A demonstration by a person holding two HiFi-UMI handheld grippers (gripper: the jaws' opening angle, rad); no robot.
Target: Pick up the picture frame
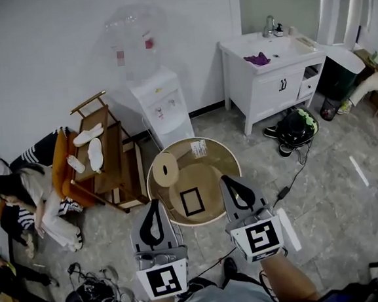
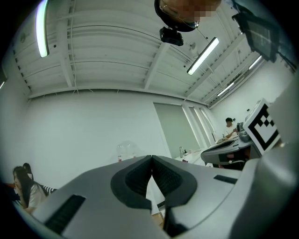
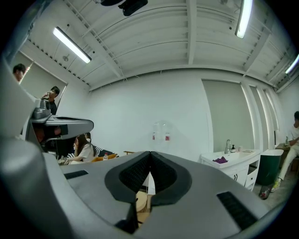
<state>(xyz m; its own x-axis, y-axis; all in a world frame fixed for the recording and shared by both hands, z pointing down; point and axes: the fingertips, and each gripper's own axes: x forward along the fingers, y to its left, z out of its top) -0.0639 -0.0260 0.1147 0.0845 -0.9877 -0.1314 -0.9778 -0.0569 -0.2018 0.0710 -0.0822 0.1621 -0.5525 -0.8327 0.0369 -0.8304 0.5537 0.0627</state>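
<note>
A small black picture frame (image 1: 192, 201) lies flat on a round wooden table (image 1: 224, 159), near its front edge. My left gripper (image 1: 155, 204) is held at the table's front left, jaws shut, nothing between them. My right gripper (image 1: 227, 179) is held at the table's front right, just right of the frame, also shut and empty. In the left gripper view the left gripper (image 2: 151, 158) points up at the wall and ceiling, tips touching. The right gripper (image 3: 150, 154) in its own view also has its tips together, with a bit of the table (image 3: 141, 203) below.
On the table stand a round wooden disc (image 1: 166, 170) and a white card (image 1: 199, 149). A water dispenser (image 1: 160, 103) stands behind, a wooden rack (image 1: 109, 162) to the left, a white sink cabinet (image 1: 272, 74) at the back right. People sit at the left (image 1: 32, 200). Cables (image 1: 100, 296) lie on the floor.
</note>
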